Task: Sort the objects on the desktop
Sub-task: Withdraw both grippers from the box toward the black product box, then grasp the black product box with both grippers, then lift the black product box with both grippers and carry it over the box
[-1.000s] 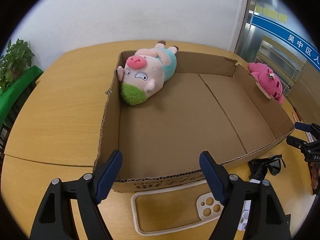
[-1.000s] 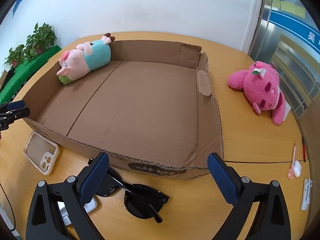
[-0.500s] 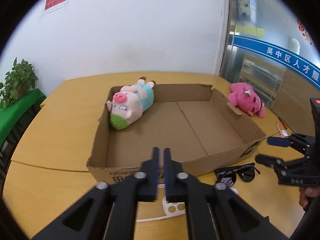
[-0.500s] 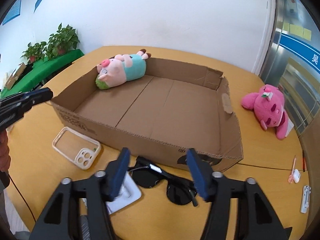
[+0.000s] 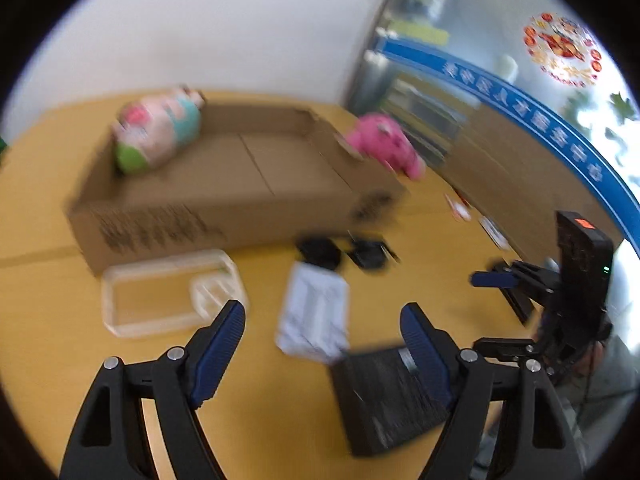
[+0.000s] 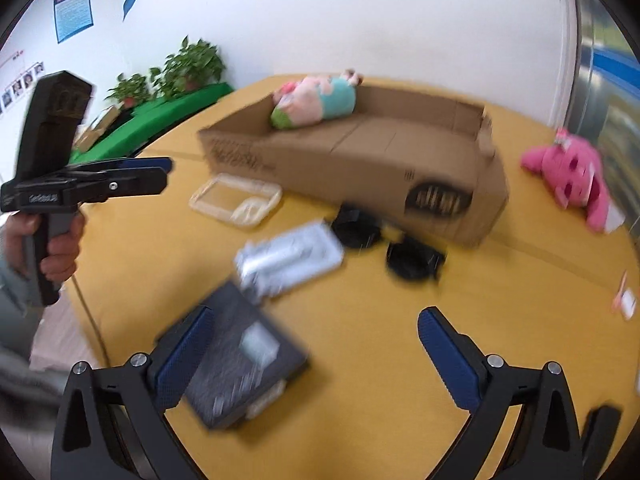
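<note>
Cardboard box (image 5: 224, 184) upper left holds pig (image 5: 156, 136). Both claws, left (image 5: 322, 344) and right (image 6: 314, 354), spread, empty. Between picks; next: descend onto sunglasses (image 6: 384, 246), pinch.

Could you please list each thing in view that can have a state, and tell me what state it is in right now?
left gripper: open, holding nothing.
right gripper: open, holding nothing.
cardboard box: open-topped, holds only the pig plush.
pig plush: lying on its side in the box's far corner.
pink plush: lying on the table, outside the box.
sunglasses: on the table beside the box.
phone case: flat on the table, empty.
</note>
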Demonstrator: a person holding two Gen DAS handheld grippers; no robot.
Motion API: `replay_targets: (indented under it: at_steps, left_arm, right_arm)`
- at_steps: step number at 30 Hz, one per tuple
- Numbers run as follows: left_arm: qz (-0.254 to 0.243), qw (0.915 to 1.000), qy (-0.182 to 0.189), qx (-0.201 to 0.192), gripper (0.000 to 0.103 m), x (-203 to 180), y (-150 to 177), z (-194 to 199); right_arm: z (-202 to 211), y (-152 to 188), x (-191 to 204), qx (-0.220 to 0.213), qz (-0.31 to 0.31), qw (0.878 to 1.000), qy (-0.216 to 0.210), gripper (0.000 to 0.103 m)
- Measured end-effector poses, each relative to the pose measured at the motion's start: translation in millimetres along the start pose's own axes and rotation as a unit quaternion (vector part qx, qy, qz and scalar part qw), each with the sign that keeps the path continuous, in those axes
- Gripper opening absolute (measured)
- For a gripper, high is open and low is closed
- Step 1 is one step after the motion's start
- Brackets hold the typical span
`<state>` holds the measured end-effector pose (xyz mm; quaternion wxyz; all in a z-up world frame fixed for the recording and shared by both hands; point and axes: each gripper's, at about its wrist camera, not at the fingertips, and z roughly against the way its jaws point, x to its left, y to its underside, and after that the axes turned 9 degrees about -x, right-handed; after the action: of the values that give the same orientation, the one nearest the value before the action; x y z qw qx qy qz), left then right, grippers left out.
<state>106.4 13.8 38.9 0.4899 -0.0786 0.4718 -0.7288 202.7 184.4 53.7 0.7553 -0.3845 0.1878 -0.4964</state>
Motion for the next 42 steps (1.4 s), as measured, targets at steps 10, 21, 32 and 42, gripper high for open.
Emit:
replay_targets:
  at_steps: [10,21,32,42]
  left_arm:
    - [0.062,0.9886,0.072,0.117,0.075,-13.4,68.2,-67.6]
    - [0.097,0.9905,0.050,0.083,0.071,-13.1,76.4,-59.1]
    - [0.031,0.9992,-0.008,-0.024,0.070,-35.0,17.3,-11.2]
    - [-0.020,0.9882,-0.024,-0.150,0.070,-26.5,-91.7,33.7]
  right_arm:
    - [-35.2,68.2,32.9,0.063,-0.026,0.994,-0.090,0.103]
    - [-67.6,69.7,78.0,0.046,0.084,0.995,-0.007,0.100]
    - [-43.0,12.4,82.3,-0.036,0.131,0.991,0.019,0.099]
    - [-24.7,-106.1,82.8,-0.132,0.197,0.971,0.041,0.099]
